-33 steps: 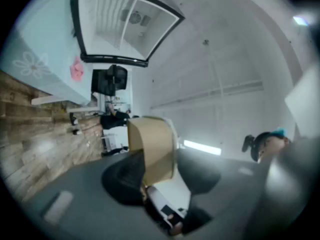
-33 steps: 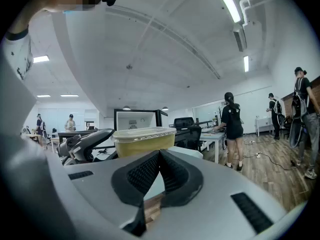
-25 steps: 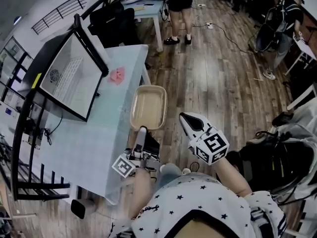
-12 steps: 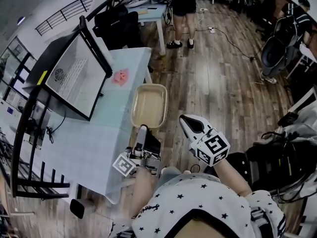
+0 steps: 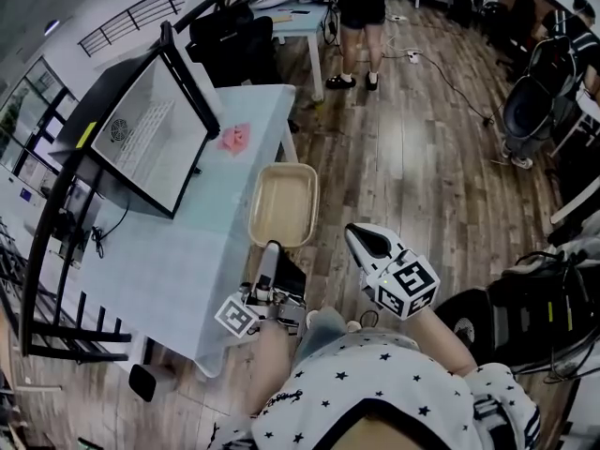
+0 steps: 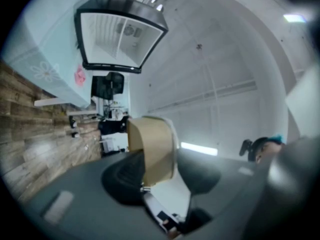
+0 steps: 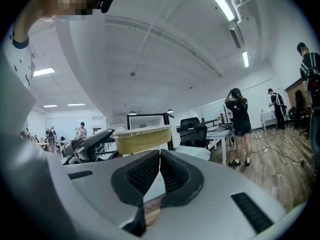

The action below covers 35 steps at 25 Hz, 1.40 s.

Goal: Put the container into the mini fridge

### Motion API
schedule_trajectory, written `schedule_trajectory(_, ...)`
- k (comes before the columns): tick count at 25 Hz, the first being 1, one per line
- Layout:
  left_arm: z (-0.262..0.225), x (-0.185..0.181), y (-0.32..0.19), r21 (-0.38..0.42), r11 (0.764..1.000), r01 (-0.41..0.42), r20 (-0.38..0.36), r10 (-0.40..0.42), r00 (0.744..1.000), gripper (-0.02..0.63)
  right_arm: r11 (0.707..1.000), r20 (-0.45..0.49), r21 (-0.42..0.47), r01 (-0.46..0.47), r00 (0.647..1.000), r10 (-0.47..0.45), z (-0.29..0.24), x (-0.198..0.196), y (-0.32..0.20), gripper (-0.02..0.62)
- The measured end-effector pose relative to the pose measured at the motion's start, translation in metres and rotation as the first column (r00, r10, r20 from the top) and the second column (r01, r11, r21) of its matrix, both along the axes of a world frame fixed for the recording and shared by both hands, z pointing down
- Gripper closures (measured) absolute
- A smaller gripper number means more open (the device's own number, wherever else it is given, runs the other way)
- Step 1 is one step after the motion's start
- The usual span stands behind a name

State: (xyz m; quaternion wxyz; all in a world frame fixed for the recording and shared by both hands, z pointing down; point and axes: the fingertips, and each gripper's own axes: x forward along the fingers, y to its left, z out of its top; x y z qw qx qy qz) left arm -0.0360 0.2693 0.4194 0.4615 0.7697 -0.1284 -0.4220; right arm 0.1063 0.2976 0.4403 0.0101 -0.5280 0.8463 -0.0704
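Observation:
The container [image 5: 282,204], a shallow beige tray, hangs level over the table's right edge, and my left gripper [image 5: 270,250] is shut on its near rim. In the left gripper view the container [image 6: 152,146] stands on edge between the jaws. The mini fridge [image 5: 150,134] sits on the pale table [image 5: 169,270] with its door open and its white inside facing the container; it also shows far off as the mini fridge [image 6: 120,39]. My right gripper [image 5: 362,236] is shut and empty, to the right of the container and over the floor. The right gripper [image 7: 160,156] looks past the container [image 7: 142,138].
A small pink thing [image 5: 235,137] lies on the table beside the fridge. A black metal rack [image 5: 56,279] stands at the left. A person [image 5: 361,12] stands by a far desk, with a black chair [image 5: 234,40] behind the fridge. Dark bags [image 5: 534,298] lie right.
The container stays in my left gripper and both grippers keep their places. The head view has drifted a little, so the fridge and table sit slightly further right in the picture.

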Motion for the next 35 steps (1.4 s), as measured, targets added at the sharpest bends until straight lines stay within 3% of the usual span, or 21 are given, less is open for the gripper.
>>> schedule_trajectory(15, 0.001, -0.011, -0.034, -0.026, 0.998, 0.050, -0.010, -0.050, 0.999, 0.406, 0.999, 0.020, -0.038, 0.037, 0.999, -0.036, 0.010, 0.005, -0.036, 0.574)
schedule_trajectory(26, -0.004, 0.011, -0.118, -0.021, 0.999, 0.031, -0.018, -0.032, 0.999, 0.405, 0.999, 0.001, -0.034, 0.022, 1.000, -0.022, 0.003, 0.027, -0.120, 0.574)
schedule_trajectory(35, -0.012, 0.005, -0.202, -0.020, 0.998, 0.063, -0.024, -0.063, 0.998, 0.407, 0.999, -0.010, -0.024, 0.041, 0.999, -0.041, -0.010, 0.026, -0.208, 0.574)
